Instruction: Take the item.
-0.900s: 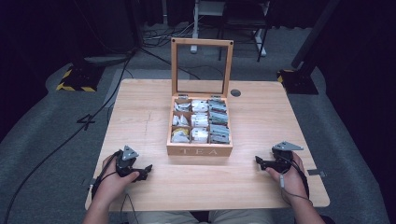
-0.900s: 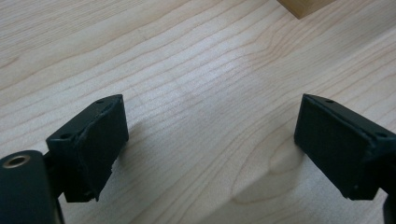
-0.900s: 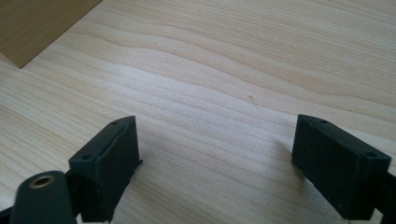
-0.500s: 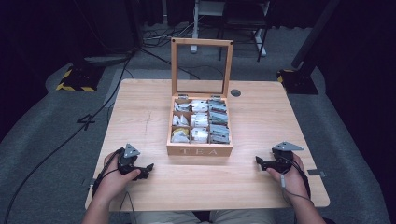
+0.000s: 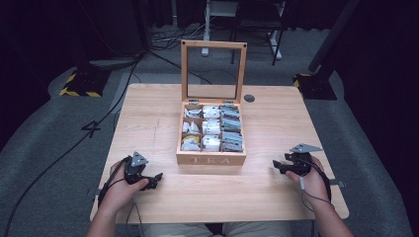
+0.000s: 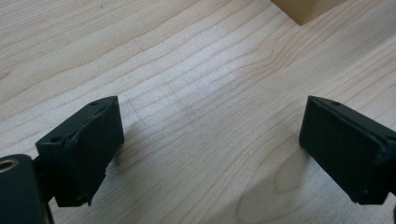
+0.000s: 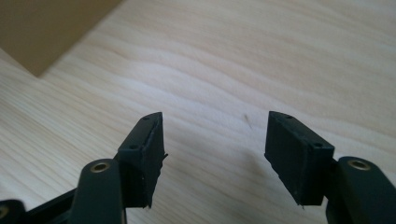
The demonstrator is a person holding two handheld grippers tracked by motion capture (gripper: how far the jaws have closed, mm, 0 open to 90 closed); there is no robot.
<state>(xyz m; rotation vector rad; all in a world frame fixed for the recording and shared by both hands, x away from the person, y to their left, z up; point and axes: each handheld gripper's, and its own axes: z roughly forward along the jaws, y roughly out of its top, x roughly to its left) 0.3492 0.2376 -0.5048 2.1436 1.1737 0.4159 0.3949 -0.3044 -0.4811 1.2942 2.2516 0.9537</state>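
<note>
At the table's [image 5: 276,133] near edge nothing has shifted since a second ago: left gripper [image 5: 154,177] and right gripper [image 5: 276,167] stay wide and empty, flanking the open tea box [image 5: 211,159] at centre, untouched.

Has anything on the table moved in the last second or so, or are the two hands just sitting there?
Nothing has visibly changed. The left hand-held gripper and the right hand-held gripper rest near the front of the table as before, both with jaws apart and holding nothing. The tea box stays in the middle with its lid raised, its packets untouched.
</note>
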